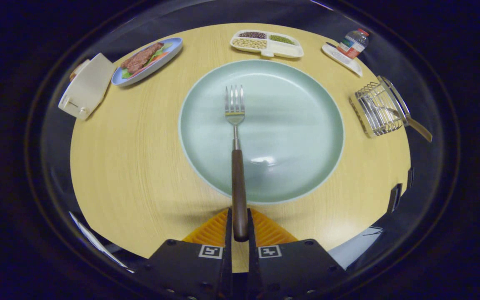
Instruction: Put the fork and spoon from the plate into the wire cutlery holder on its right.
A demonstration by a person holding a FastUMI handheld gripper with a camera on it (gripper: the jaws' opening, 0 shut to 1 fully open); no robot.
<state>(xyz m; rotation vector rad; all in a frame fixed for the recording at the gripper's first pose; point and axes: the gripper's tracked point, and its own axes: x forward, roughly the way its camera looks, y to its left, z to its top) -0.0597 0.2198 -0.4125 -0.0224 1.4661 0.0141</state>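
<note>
Fork pinched, holder next

Hand-held gripper (240, 227) clamped on the fork (236, 158) handle's end; long overhang could swivel, snagging the holder (376, 110) far right.

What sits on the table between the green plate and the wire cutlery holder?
Nothing: in the gripper view bare wooden table separates the plate from the holder. The gripper is shut on the fork.

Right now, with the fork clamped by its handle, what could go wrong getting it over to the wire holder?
The hand-held gripper pinches only the end of the fork handle, so the long fork may pivot or slip. The wire cutlery holder looks light and may tip when the fork drops in. A utensil already leans in it and could block entry.
</note>
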